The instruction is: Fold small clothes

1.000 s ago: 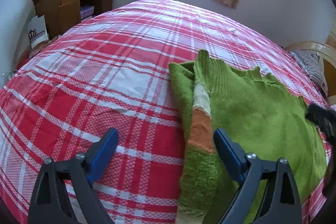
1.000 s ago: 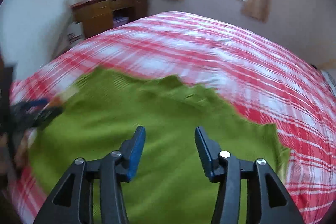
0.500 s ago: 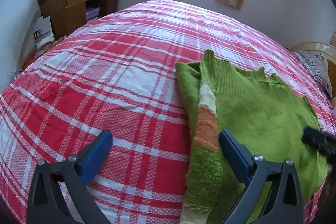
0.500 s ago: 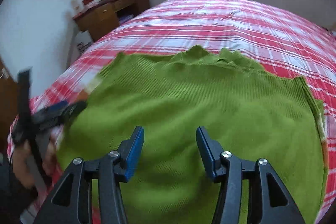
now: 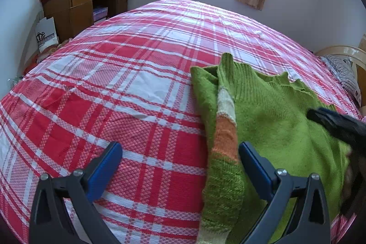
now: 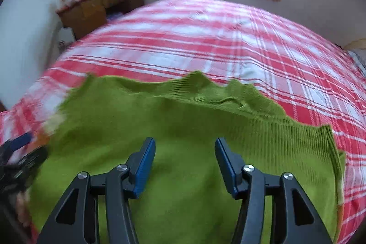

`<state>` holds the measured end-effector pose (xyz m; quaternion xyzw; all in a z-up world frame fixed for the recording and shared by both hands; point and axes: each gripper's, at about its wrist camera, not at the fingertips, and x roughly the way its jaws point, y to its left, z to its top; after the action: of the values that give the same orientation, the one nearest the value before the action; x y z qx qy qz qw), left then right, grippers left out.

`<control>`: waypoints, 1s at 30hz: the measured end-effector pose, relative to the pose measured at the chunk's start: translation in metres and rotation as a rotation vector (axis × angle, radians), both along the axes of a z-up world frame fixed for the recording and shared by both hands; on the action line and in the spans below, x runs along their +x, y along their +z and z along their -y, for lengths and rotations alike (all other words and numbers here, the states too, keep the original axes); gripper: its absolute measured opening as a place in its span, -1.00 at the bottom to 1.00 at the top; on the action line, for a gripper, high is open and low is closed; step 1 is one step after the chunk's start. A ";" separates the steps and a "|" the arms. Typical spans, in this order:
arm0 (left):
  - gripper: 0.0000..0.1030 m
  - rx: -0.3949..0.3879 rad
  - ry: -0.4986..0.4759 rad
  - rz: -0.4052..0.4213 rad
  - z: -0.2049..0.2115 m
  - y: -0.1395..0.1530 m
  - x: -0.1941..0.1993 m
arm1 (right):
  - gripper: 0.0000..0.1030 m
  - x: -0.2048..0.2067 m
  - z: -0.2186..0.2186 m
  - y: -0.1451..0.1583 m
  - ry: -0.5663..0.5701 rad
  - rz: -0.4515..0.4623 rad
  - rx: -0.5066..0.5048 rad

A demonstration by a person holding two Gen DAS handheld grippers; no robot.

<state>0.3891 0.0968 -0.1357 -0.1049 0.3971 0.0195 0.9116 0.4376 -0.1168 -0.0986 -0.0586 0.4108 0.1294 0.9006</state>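
Sweater (image 5: 274, 120) lies on the plaid bed (image 5: 128, 88), one sleeve (image 5: 225, 127) already folded across; we judge further folds remain. Our left gripper (image 5: 180, 166) gapes fully wide, empty; our right gripper (image 6: 185, 161) hangs half-spread over the knit, jaws opening, gripping nothing. No containers hold clothes here.

Bed (image 5: 141, 88), red-and-white plaid cover. Green knit sweater (image 5: 274, 120) lies flat on near right part, sleeve folded over.

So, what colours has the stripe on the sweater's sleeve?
Cream and orange on the green sleeve; left wrist view shows it best.
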 end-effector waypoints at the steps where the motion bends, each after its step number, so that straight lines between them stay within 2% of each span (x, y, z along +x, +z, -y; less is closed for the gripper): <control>1: 1.00 0.000 -0.001 -0.002 0.000 0.000 0.000 | 0.08 -0.014 -0.004 0.003 0.027 0.009 0.013; 6: 1.00 0.013 -0.003 -0.010 0.001 0.000 0.001 | 0.08 -0.107 -0.041 0.013 0.233 0.113 -0.024; 10: 1.00 0.021 -0.006 -0.017 0.002 0.000 0.002 | 0.08 -0.161 -0.071 0.001 0.346 0.161 -0.135; 13: 1.00 0.022 -0.016 -0.026 0.002 -0.001 0.004 | 0.08 -0.178 -0.082 -0.008 0.369 0.176 -0.163; 25: 1.00 0.050 -0.108 -0.070 0.001 0.001 0.025 | 0.08 -0.191 -0.131 -0.029 0.437 0.206 -0.289; 30: 1.00 -0.011 -0.128 -0.050 -0.007 0.003 0.034 | 0.08 -0.192 -0.146 -0.034 0.447 0.227 -0.339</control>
<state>0.4232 0.1037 -0.1325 -0.0836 0.4257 -0.0383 0.9002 0.2453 0.0294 -0.1329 -0.3109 0.3002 0.2465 0.8674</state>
